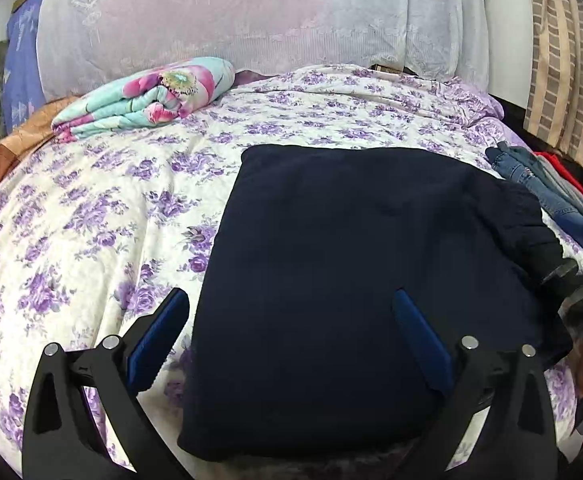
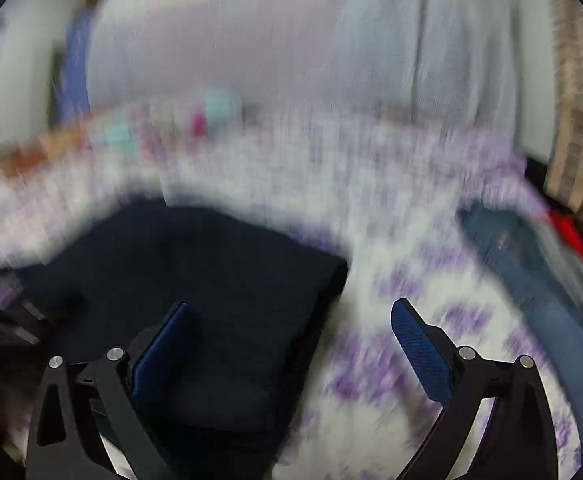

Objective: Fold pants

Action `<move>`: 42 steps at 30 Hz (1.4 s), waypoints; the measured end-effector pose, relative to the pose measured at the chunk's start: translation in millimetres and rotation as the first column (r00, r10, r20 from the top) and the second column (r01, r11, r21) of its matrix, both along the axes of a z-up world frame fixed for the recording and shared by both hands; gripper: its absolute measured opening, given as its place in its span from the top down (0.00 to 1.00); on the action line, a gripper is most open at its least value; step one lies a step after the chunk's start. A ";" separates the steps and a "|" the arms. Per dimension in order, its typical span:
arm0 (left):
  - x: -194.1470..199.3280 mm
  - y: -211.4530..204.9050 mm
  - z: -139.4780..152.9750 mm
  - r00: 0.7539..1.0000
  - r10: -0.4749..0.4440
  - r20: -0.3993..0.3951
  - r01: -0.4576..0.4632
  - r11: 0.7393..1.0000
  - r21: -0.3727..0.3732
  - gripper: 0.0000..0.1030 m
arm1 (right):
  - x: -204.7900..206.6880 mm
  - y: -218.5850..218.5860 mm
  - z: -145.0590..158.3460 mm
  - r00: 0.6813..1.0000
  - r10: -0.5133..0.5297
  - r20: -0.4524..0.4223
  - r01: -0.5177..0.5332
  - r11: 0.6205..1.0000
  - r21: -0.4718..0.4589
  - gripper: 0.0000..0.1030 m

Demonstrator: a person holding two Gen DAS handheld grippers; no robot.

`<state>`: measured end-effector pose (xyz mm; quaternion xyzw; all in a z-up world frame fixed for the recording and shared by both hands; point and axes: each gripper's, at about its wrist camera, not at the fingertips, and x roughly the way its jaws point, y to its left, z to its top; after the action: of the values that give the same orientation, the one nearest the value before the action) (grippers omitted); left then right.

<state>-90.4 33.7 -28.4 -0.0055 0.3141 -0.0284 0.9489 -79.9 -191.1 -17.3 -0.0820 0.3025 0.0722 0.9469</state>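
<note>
Where the folded navy pants [image 1: 351, 280] lie on the floral bedspread [image 1: 91, 220], long axis running away from me, my left gripper [image 1: 291, 344] straddles their near-left edge, jaws wide, empty; my right gripper [image 2: 291, 344], likewise spread, brackets their right edge.

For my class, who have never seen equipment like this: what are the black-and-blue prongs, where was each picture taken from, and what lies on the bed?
A person holds a two-finger gripper in each hand, each carrying a camera that looks along its fingers. One picture is from the left gripper, the blurred one from the right gripper. Both are open and hold nothing. On the flowered bedspread lie folded dark navy pants, a rolled floral blanket and a pile of other clothes at the right edge.
</note>
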 end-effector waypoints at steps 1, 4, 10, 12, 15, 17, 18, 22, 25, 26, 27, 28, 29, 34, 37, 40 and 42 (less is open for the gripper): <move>-0.8 -1.1 -0.7 1.000 0.001 -0.003 -0.001 1.000 0.005 0.04 | 4.4 -1.0 -3.5 0.999 0.015 -0.040 -0.014 1.000 0.025 0.03; -1.5 -1.4 -1.4 1.000 0.000 -0.005 0.000 1.000 0.000 0.04 | -0.6 -8.6 -0.2 0.999 0.019 -0.027 -0.017 0.997 0.072 0.03; -4.3 -4.0 0.4 1.000 0.000 0.002 0.000 1.000 0.006 0.04 | -26.9 -2.9 14.7 0.992 0.024 0.121 -0.029 0.999 0.042 0.03; -4.2 -4.8 4.0 1.000 -0.003 0.012 0.003 1.000 0.030 0.04 | -34.2 -0.6 28.5 0.980 0.048 0.194 -0.056 0.998 0.034 0.03; -2.2 -10.6 14.0 0.999 -0.008 0.047 0.004 0.997 0.083 0.04 | -31.0 7.0 41.0 0.975 0.064 0.211 -0.066 0.998 0.003 0.03; 1.5 -11.4 21.0 0.998 -0.004 0.070 -0.003 0.995 0.102 0.04 | -25.3 10.0 41.1 0.977 0.065 0.202 -0.064 0.998 -0.011 0.03; 4.3 -10.3 23.3 0.997 -0.002 0.073 -0.006 0.995 0.102 0.04 | -21.8 11.3 38.2 0.980 0.062 0.188 -0.060 0.998 -0.016 0.03; 17.5 -7.0 16.6 0.999 0.009 0.037 -0.013 0.996 0.093 0.04 | -0.1 16.1 11.4 0.998 0.048 0.028 -0.047 0.998 -0.048 0.03; 22.2 -5.8 8.8 1.000 0.008 0.005 -0.009 0.996 0.084 0.04 | 6.8 11.4 2.3 0.997 0.059 -0.041 -0.059 0.998 0.003 0.03; 21.7 -5.0 9.4 1.000 0.007 0.009 -0.008 0.997 0.078 0.04 | 7.0 9.7 2.4 0.997 0.062 -0.043 -0.062 0.998 0.019 0.03; 21.9 -5.0 8.8 1.000 0.007 0.006 -0.007 0.997 0.078 0.04 | 6.9 8.6 0.9 0.997 0.066 -0.048 -0.064 0.998 0.029 0.03; 22.0 -5.1 8.2 1.000 0.007 0.004 -0.008 0.997 0.078 0.04 | 7.1 7.4 -0.4 0.996 0.068 -0.054 -0.066 0.997 0.041 0.03; 21.2 -5.0 8.1 1.000 0.008 0.006 -0.008 0.997 0.078 0.04 | 7.4 5.3 -1.1 0.996 0.071 -0.060 -0.067 0.996 0.058 0.03; 18.0 -6.3 7.4 1.000 0.003 0.008 -0.004 0.997 0.081 0.05 | -1.2 -3.6 0.4 0.996 0.079 -0.045 -0.073 0.990 0.117 0.03; 15.3 -6.2 6.8 1.000 -0.011 0.004 0.010 0.998 0.066 0.05 | -4.7 -14.0 3.2 0.993 0.106 -0.046 -0.096 0.978 0.184 0.03; 13.2 -5.1 6.7 0.999 -0.035 -0.002 0.035 0.999 0.039 0.05 | -1.8 -27.4 3.3 0.992 0.105 -0.066 -0.084 0.962 0.260 0.03; 12.4 -5.4 6.6 0.999 -0.046 -0.003 0.046 0.998 0.033 0.05 | -0.1 -35.5 2.8 0.993 0.096 -0.074 -0.069 0.951 0.301 0.03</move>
<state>-78.0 28.3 -21.7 0.0175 0.3157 -0.0452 0.9476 -80.0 -226.6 -14.5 0.0525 0.3259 0.1601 0.9303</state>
